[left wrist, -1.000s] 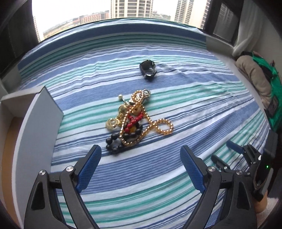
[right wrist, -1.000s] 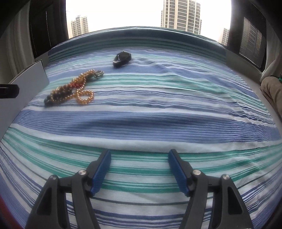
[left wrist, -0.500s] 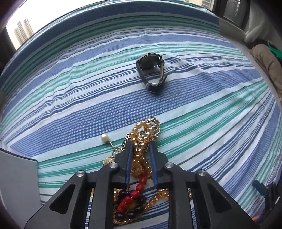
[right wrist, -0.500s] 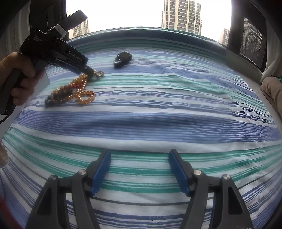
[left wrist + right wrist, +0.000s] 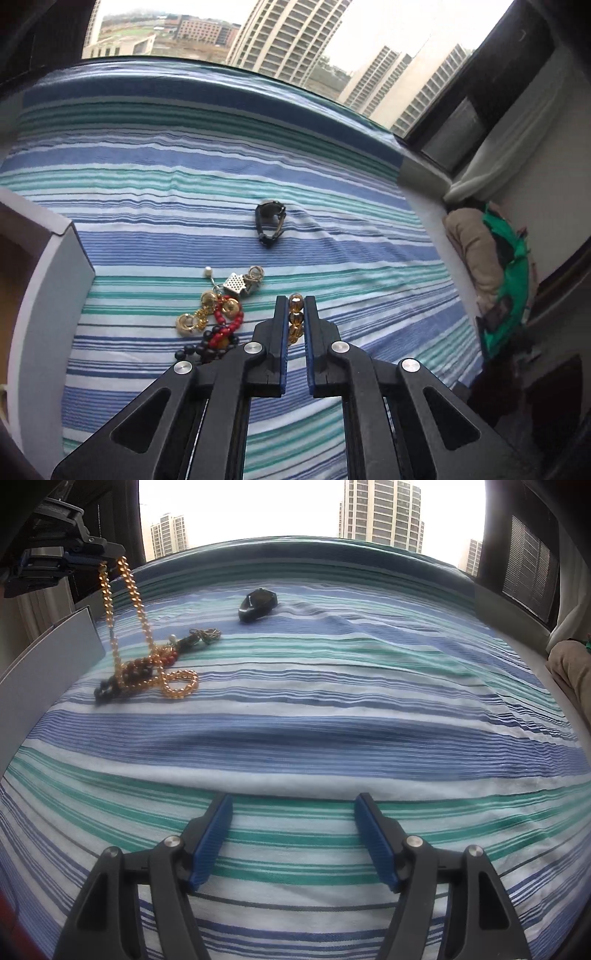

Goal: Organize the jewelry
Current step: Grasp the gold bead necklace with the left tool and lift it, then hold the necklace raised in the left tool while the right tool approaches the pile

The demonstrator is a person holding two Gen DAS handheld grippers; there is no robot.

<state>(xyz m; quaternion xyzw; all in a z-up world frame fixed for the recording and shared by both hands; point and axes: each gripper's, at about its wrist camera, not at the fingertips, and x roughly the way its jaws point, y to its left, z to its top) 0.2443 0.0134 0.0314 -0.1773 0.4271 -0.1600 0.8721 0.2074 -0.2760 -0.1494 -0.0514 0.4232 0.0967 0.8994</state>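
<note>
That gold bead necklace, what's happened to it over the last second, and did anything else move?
The left gripper, open a second ago, came down, shut on the amber-gold bead necklace and lifted it; its upper part now hangs in the air, its lower loop still on the pile of jewelry. The wristwatch, the striped bedsheet and the open right gripper stayed put.

I count one amber bead necklace, one wristwatch, one red bead strand, one pearl, and two tongs.
</note>
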